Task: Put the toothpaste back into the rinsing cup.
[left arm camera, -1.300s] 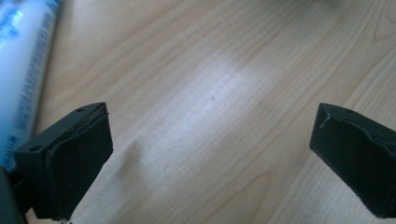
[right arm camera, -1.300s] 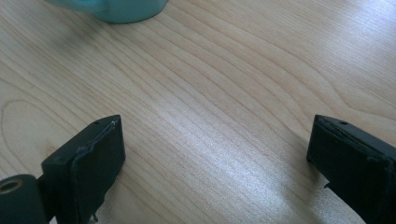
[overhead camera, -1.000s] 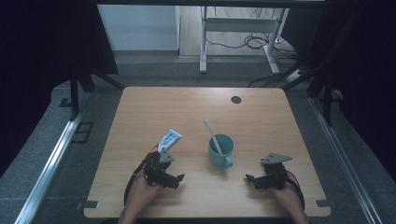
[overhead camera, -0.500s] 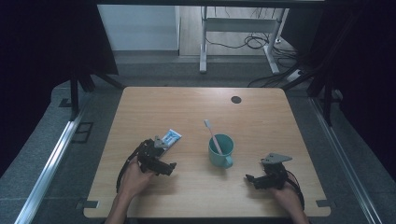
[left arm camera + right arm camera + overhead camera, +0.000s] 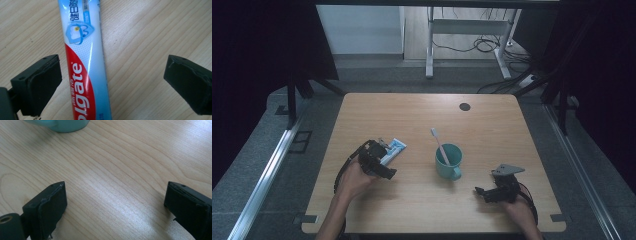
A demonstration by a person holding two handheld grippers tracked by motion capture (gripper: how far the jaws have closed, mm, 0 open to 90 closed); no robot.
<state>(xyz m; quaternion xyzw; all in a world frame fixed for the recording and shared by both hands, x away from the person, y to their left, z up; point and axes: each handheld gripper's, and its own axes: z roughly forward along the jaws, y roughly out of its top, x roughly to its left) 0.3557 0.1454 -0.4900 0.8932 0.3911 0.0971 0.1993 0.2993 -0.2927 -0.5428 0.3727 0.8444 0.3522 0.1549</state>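
Surface: a light wooden table [image 5: 492,125] under me, grey floor around it.
My right claw [image 5: 486,193]: at the near right edge, jaws wide apart over bare wood, holding nothing.
My left claw [image 5: 379,155]: jaws spread wide, straddling the toothpaste tube [image 5: 85,65], which lies flat between them.
Teal mug [image 5: 448,161]: mid-table, a toothpaste-side toothbrush [image 5: 439,145] leaning inside.

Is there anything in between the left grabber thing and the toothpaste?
No, nothing visible is in the way. The left hand-held gripper is open, and the toothpaste tube lies flat on the wooden table right between its jaws, nearer one jaw. The teal cup with the toothbrush stands off to the side.
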